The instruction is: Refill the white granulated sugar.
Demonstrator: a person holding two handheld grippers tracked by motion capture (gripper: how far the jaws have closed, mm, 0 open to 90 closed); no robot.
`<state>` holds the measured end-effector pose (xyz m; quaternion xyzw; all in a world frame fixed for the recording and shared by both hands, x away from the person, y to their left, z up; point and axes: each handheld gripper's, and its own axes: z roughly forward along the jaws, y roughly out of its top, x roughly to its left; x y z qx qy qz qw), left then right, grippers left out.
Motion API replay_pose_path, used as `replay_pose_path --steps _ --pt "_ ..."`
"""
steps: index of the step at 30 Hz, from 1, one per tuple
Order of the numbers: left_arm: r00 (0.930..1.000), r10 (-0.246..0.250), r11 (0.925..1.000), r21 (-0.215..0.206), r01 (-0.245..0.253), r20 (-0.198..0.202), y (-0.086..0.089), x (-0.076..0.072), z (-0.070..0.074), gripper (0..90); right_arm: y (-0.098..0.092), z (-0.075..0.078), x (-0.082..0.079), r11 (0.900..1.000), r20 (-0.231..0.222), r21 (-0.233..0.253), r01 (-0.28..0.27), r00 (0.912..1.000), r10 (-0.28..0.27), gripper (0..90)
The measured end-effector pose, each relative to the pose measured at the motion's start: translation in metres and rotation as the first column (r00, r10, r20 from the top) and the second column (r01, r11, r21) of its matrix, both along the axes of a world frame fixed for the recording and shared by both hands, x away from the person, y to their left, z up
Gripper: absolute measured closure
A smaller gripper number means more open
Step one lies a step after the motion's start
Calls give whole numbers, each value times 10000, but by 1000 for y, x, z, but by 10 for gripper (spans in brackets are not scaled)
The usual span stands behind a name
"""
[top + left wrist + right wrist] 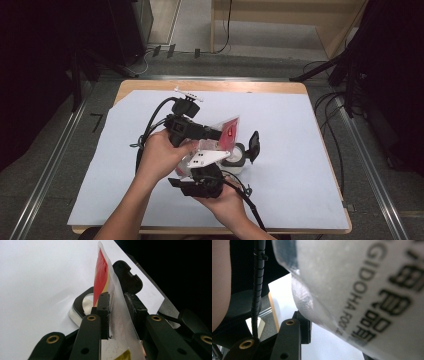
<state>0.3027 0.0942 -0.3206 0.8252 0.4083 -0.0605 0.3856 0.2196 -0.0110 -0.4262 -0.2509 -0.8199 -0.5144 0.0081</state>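
The plastic packet (117, 315) is pinched in my left gripper (117, 312) above the open container (82, 307), nothing poured yet, my right gripper's (202, 182) grip I cannot tell

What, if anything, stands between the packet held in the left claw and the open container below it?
Nothing visible. The left claw grips the packet directly above the open container, whose lid stands raised behind the packet.
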Motion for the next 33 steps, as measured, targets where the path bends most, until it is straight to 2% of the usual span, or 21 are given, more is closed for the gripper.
replay_pose_path --steps 33 --pt "9999 -11 10000 52 10 147 -2 -2 1 754 0 -1 -1 10000 62 45 40 10000 -40 636"
